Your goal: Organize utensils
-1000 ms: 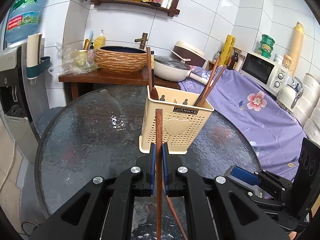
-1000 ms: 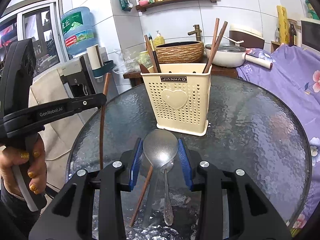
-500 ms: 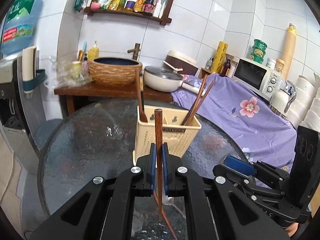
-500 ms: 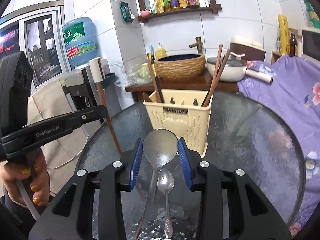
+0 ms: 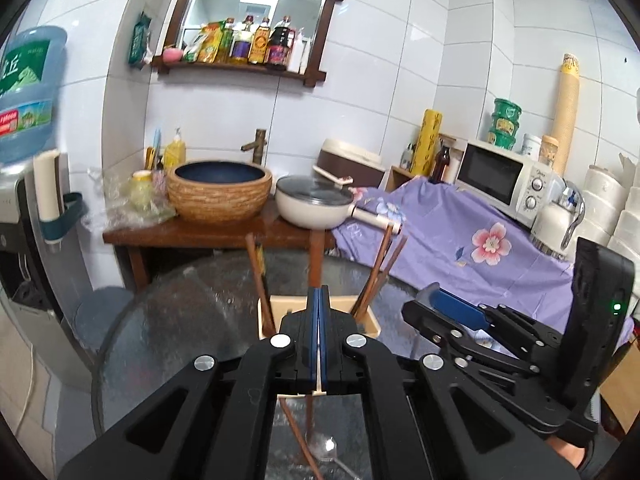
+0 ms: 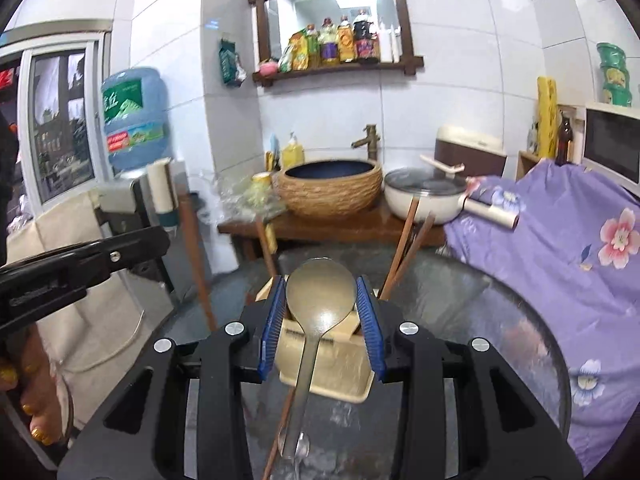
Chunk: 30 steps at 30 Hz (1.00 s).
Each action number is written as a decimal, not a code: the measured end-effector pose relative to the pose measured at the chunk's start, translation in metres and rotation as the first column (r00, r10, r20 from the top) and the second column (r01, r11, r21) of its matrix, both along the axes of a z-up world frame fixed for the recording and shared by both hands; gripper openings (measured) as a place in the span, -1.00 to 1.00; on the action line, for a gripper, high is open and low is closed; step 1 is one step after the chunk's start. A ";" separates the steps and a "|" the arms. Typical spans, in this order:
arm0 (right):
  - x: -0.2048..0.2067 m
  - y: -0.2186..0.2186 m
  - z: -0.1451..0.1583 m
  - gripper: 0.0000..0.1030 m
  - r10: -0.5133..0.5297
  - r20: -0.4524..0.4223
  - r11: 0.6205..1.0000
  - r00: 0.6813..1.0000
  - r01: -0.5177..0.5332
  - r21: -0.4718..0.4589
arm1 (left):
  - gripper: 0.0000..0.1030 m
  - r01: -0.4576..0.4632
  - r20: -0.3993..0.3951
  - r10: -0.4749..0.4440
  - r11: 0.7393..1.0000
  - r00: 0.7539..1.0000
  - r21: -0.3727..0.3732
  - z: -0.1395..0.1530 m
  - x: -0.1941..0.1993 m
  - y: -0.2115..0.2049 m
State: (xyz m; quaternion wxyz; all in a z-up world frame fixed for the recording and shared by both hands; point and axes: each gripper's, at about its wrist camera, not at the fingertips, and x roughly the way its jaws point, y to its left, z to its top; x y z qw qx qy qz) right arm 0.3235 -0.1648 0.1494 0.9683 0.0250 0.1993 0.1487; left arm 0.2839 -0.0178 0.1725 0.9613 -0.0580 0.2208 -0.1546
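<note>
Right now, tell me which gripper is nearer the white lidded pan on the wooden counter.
Neither clearly: left gripper and right gripper both hover over the cream holder, the pan well beyond.

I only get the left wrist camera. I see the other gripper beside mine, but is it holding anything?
Observer: Yes. The right gripper pinches a metal spoon by its bowl, handle hanging down.
Operator: Who holds mine?
Observer: I can't say who, but a hand with gold-painted nails holds the left gripper, which clamps the chopstick.
Operator: What's left of the water bottle?
Observer: A window in a metal frame.
</note>
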 end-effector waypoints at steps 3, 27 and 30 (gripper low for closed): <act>0.017 0.001 0.015 -0.29 -0.023 0.017 1.000 1.000 0.024 -0.009 | -1.00 -0.025 0.029 0.025 1.000 0.999 0.014 0.016 0.009 -0.003; -0.001 -0.011 -0.088 -0.29 -0.022 -0.156 0.999 0.987 0.026 0.019 | -0.11 0.063 -0.423 0.070 0.954 0.903 0.292 -0.193 0.047 0.012; -0.004 -0.012 -0.090 -0.29 -0.027 -0.155 0.999 0.988 0.031 0.020 | -0.29 0.080 -0.489 0.067 0.959 0.870 0.273 -0.215 0.058 0.008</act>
